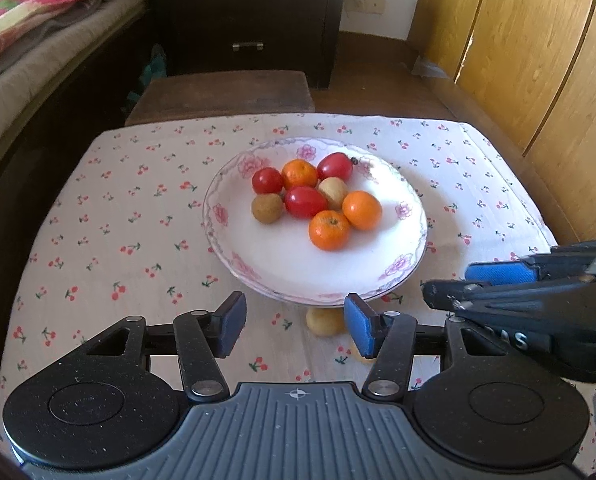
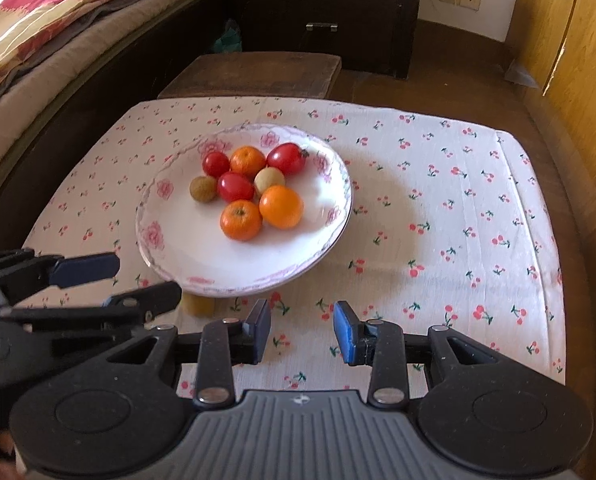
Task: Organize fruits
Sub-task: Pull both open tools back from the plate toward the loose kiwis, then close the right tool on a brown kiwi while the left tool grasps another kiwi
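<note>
A white plate with pink flowers sits mid-table and holds several fruits: oranges, red tomatoes and tan longans. One loose longan lies on the cloth just in front of the plate's near rim. My left gripper is open and empty, its fingers either side of that longan, slightly behind it. My right gripper is open and empty over bare cloth to the right. Each gripper shows in the other's view.
The table has a white cherry-print cloth. A dark wooden stool stands behind it. A bed is at left, a dark drawer chest at the back, wooden wardrobe doors at right.
</note>
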Motion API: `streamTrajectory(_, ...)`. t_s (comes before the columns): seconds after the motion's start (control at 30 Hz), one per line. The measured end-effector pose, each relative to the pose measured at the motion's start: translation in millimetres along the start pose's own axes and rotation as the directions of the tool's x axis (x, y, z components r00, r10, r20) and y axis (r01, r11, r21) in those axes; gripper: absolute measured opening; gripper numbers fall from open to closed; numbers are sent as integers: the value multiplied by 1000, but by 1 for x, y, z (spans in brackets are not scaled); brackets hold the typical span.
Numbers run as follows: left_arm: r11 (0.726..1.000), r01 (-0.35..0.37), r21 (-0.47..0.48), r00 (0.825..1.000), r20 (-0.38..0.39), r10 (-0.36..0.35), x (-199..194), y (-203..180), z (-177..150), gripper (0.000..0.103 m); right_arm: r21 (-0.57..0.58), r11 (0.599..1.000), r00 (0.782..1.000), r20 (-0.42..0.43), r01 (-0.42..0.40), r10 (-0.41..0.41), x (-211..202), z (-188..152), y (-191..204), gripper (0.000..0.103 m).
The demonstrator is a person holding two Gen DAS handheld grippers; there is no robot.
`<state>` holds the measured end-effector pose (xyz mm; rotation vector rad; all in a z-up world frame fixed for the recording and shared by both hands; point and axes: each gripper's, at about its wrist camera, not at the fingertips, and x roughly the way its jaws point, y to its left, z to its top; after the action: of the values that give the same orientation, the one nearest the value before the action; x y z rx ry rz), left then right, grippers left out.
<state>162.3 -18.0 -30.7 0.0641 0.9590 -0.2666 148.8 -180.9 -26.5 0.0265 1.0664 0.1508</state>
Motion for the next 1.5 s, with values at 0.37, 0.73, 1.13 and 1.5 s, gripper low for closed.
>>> streamTrajectory(0.37, 999, 7, -39, 1000, -6, -7, -3, 13, -1, 62, -12, 997, 996, -45, -76, 75, 11, -3, 11, 36)
streamTrajectory(0.73, 996, 10, -84, 1000, 4, -9, -7, 28, 1, 63, -9, 988, 985, -85, -152, 150, 32, -1, 26, 39)
streamTrajectory(1.13, 992, 51, -113, 998, -33, -55, 3, 27, -3, 64, -23, 982, 980, -70, -186, 184, 30, -6, 26, 29)
streamTrajectory(1.5, 990, 82, -119, 994, -62, -90, 22, 6, -4, 64, -26, 984, 982, -78, -175, 172, 20, -15, 12, 29)
